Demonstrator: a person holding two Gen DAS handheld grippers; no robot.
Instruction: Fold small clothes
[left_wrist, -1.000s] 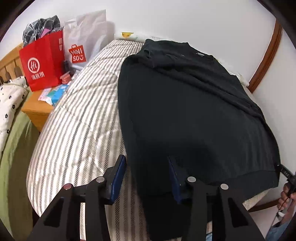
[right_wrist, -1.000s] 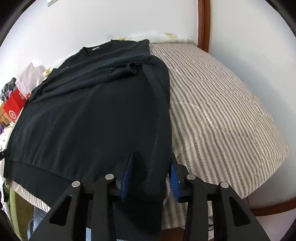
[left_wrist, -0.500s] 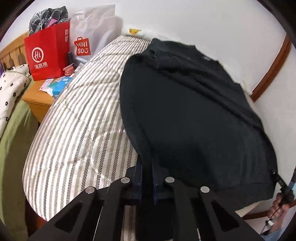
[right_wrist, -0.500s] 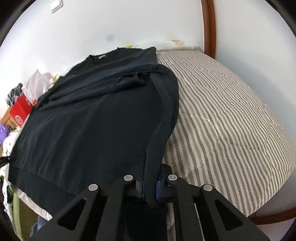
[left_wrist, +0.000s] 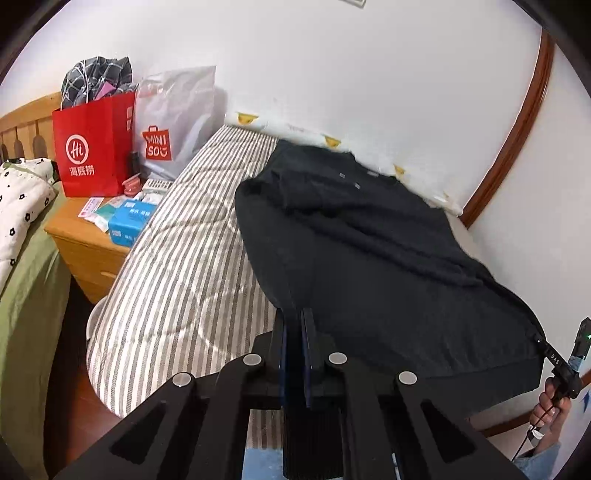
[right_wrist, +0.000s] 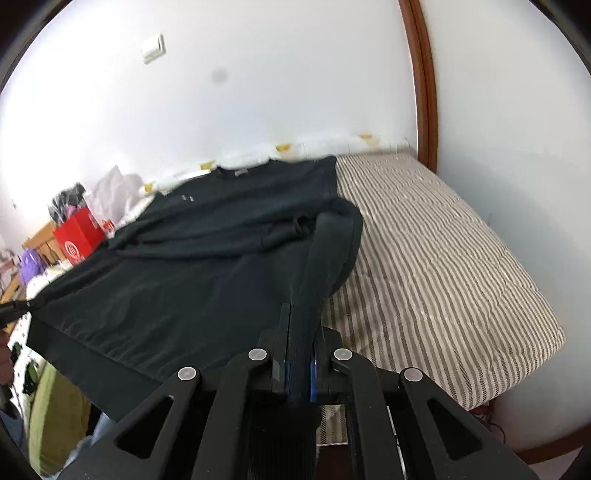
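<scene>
1. Our left gripper (left_wrist: 295, 328) is clamped tight on the sweater (left_wrist: 369, 258) hem corner; the ribbed band hangs below the jaws.
2. Our right gripper (right_wrist: 301, 332) is pinched shut on the opposite hem corner.
3. The sweater lies spread on the striped bed (right_wrist: 443, 258), collar toward the wall, near edge raised.
4. We judge the knit soft, limp and fairly heavy; it sags between grips, so the hem corners suit best.

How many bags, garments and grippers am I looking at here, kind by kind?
Shopping bags: 2, red bag and white bag
Black sweaters: 1
Grippers: 2, left gripper and right gripper
Total: 5
</scene>
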